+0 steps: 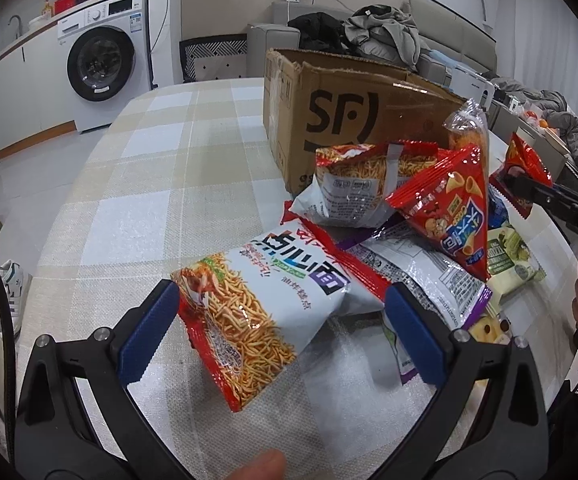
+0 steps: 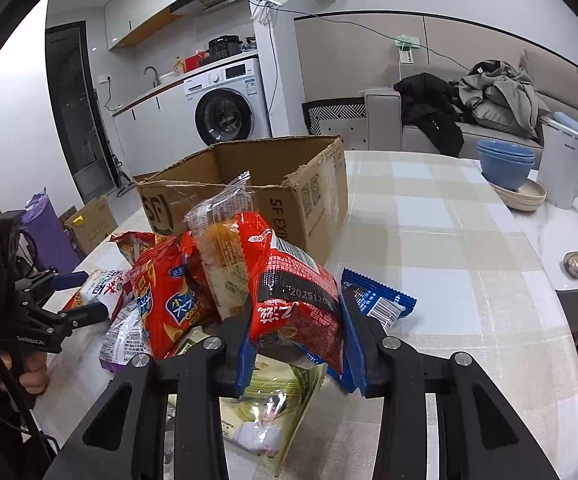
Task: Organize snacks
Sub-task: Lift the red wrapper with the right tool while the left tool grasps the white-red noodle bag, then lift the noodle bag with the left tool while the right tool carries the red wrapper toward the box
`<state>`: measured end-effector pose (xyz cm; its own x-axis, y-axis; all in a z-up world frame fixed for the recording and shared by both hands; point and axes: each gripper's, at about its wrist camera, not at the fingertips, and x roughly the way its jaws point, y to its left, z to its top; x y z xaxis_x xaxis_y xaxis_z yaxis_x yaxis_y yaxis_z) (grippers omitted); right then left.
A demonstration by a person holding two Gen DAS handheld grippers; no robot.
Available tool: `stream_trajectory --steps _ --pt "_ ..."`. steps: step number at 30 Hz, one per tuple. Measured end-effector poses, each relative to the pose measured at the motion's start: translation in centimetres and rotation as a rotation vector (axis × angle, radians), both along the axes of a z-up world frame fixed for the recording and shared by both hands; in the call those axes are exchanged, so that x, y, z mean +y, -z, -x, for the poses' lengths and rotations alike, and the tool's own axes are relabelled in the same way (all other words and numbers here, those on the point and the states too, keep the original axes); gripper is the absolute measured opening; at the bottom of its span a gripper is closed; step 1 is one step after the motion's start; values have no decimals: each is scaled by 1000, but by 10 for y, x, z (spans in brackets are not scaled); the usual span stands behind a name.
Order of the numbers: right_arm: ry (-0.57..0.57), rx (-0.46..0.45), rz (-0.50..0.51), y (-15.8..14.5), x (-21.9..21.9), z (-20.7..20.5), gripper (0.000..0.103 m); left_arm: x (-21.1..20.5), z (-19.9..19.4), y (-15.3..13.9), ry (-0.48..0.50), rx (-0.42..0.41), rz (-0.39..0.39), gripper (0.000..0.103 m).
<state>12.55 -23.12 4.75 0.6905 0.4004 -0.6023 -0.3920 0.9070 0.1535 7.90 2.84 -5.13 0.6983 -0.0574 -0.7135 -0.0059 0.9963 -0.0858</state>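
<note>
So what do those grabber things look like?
Both are black, with silver screws and blue pads on the fingers. The left gripper has white "GenRobot.AI" lettering on its side, seen in the right wrist view, and a black cable beside it. The right gripper shows white letters "DAS" in the left wrist view.

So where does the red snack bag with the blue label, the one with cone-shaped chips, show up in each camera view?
Left wrist view: the red cone-chip bag leans right of centre, atop the pile, below the cardboard box.
Right wrist view: it sits left of centre, left of the bag held in the right gripper.
Shared landmark: the cardboard box behind the pile.
</note>
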Motion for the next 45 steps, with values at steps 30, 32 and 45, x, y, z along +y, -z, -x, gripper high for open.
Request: stream_trajectory --steps 30,32,45 --pt "-11 8 -6 -2 2 -4 38 6 3 -7 7 -25 33 53" --pt "-12 7 -7 -2 1 -3 38 7 5 -9 14 -23 56 52" --pt "-12 1 -10 -3 -1 -4 38 8 13 -18 34 -44 93 50"
